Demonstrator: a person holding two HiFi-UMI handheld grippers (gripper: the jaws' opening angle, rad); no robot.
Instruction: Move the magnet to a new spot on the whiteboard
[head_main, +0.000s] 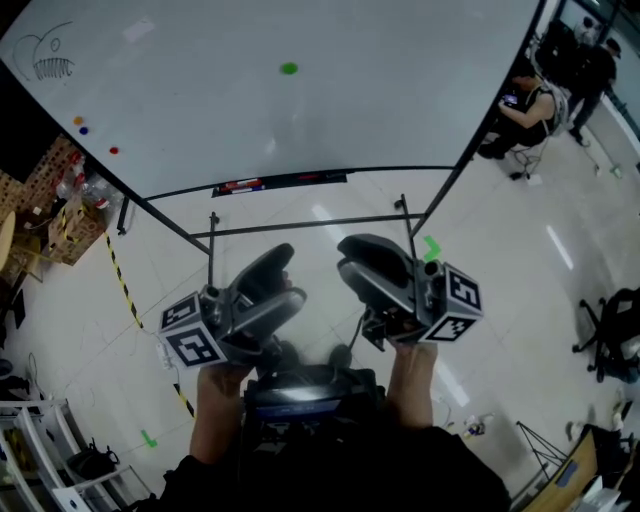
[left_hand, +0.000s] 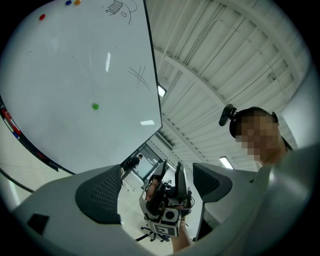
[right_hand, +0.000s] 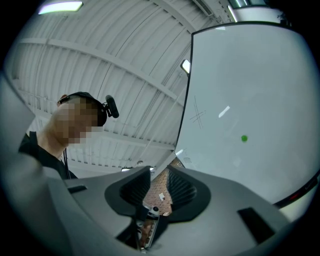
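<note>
A small green magnet (head_main: 289, 68) sticks near the middle of the whiteboard (head_main: 400, 90), far from both grippers. It also shows as a green dot on the board in the left gripper view (left_hand: 95, 106) and in the right gripper view (right_hand: 243, 138). I hold both grippers low, close to my body, pointing towards the board. My left gripper (head_main: 292, 272) is wide open and empty (left_hand: 157, 187), and the right gripper shows in the gap between its jaws. My right gripper (head_main: 343, 256) has a narrower gap between its pads (right_hand: 159, 187) and holds nothing.
Red (head_main: 113, 150), blue (head_main: 83, 129) and orange (head_main: 77, 121) magnets sit near the board's left edge, with a sketch (head_main: 50, 60) above. A pen tray (head_main: 280, 183) runs along the bottom, over the stand's bars (head_main: 300, 225). Boxes (head_main: 60, 215) are left, a seated person (head_main: 530, 105) right.
</note>
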